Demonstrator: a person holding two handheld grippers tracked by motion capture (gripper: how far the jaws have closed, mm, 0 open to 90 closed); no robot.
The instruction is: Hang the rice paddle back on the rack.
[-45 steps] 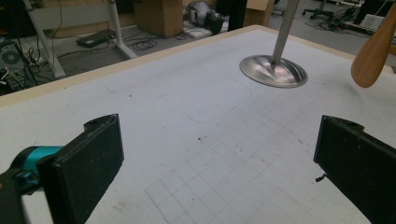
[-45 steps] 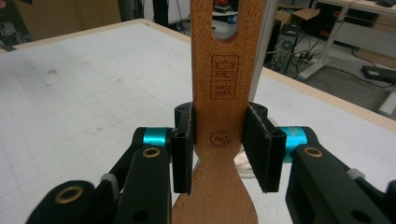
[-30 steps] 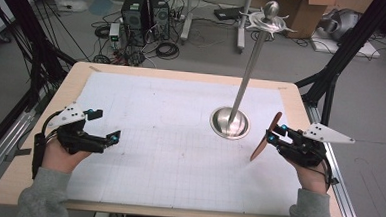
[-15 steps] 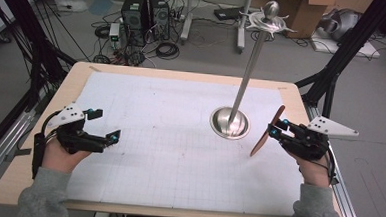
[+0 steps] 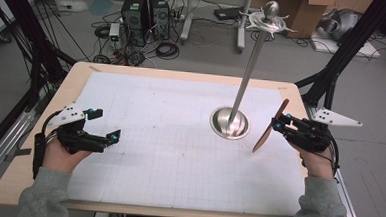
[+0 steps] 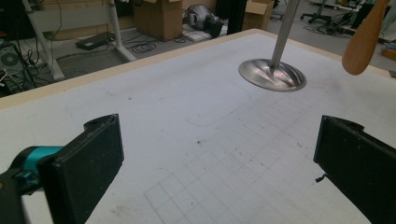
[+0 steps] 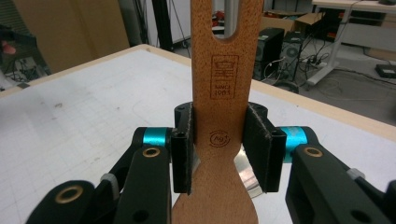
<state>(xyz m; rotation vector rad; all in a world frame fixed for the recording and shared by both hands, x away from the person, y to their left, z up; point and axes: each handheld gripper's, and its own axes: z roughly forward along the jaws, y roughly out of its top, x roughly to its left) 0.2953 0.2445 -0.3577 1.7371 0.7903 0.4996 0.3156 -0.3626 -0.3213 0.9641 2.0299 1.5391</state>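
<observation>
A wooden spatula (image 5: 268, 128) with a slotted blade is clamped flat between the black jaws of my right gripper (image 5: 282, 124) at the table's right side, held tilted above the surface just right of the metal stand. In the right gripper view the spatula (image 7: 219, 116) fills the middle, both pads pressing its edges. A steel stand (image 5: 230, 122) with a round dished base and a tall pole topped by a knob rises mid-right. My left gripper (image 5: 107, 125) rests at the table's left, jaws wide apart with nothing between them; its view shows the stand base (image 6: 272, 74) and the spatula tip (image 6: 362, 46) far off.
A white gridded mat (image 5: 179, 138) covers the wooden table (image 5: 44, 146). Black frame struts stand at both sides. Computers, cables and cardboard boxes lie on the floor beyond the far edge.
My right hand has shifted a little to the right and slightly up with the spatula. The left hand has stayed put.
</observation>
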